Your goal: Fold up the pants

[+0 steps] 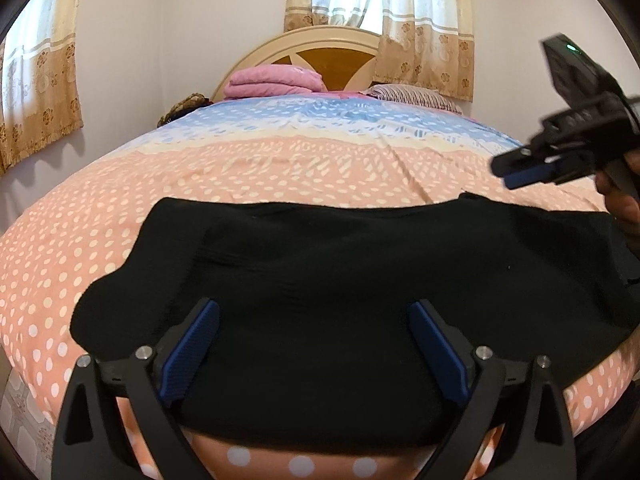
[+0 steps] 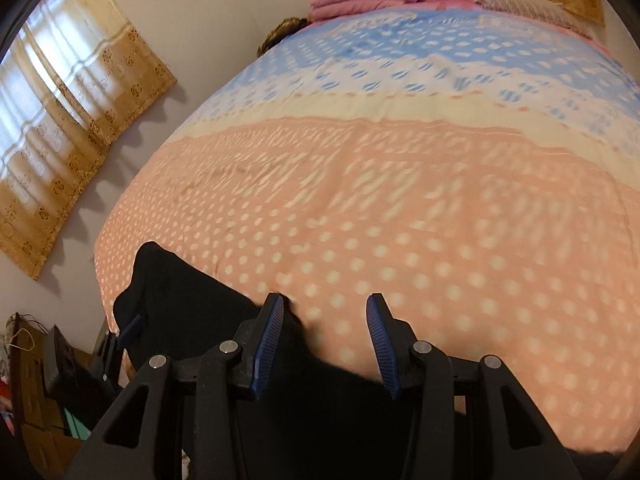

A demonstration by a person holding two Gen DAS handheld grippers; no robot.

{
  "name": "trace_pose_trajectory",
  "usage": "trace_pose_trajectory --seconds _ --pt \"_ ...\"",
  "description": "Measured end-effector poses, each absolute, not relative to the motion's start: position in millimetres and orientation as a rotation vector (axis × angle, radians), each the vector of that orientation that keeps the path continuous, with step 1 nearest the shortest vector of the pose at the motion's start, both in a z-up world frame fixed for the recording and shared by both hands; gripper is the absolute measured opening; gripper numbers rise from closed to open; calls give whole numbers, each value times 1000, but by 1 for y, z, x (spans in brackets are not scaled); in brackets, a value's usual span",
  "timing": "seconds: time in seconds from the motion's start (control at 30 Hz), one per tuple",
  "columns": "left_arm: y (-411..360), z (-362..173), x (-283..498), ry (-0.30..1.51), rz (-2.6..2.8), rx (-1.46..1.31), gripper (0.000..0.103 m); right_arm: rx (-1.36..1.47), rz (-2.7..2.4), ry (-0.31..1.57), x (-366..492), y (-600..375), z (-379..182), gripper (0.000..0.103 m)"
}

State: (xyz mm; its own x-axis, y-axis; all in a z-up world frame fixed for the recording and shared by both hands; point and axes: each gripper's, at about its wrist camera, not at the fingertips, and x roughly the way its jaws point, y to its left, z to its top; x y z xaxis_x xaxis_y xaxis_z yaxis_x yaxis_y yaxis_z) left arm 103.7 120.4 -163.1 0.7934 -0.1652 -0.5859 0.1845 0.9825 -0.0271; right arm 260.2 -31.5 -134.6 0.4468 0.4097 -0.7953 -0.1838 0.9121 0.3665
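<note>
I had the black pants lying flat on the near part of the bed, across the peach, white-dotted stretch of the cover, already doubled into a wide dark band.

My left gripper hung low over the near edge of the pants with its blue pads spread wide apart; the cloth lay beneath and between them, but neither pad pressed on it, so nothing was held.

My right gripper sat over the right end of the pants, jaws partly apart and empty. One blue pad stood at the cloth's edge; the other was over bare cover. From the left camera I saw it tilted down above the far right corner of the pants, with part of a hand behind it.

At the far end, a folded pink blanket and a striped pillow lay against the headboard, with curtains on the window above.
</note>
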Motion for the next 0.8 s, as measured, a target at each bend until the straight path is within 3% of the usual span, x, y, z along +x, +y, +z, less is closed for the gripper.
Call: trace_pose_trajectory --seconds 0.2,0.3,0.37,0.67,0.8 --pt "121 -165 105 620 -190 36 101 356 417 1173 279 -19 -154 35" --pt "119 -166 104 614 -186 44 101 452 442 1223 283 -21 -167 21" --pt "119 -166 104 615 -187 43 101 495 439 1199 281 -26 -168 5" --pt "119 -166 104 607 -185 41 101 425 483 936 249 -12 -116 3" --pt "118 -167 103 599 -184 47 101 295 364 939 259 -2 -128 3"
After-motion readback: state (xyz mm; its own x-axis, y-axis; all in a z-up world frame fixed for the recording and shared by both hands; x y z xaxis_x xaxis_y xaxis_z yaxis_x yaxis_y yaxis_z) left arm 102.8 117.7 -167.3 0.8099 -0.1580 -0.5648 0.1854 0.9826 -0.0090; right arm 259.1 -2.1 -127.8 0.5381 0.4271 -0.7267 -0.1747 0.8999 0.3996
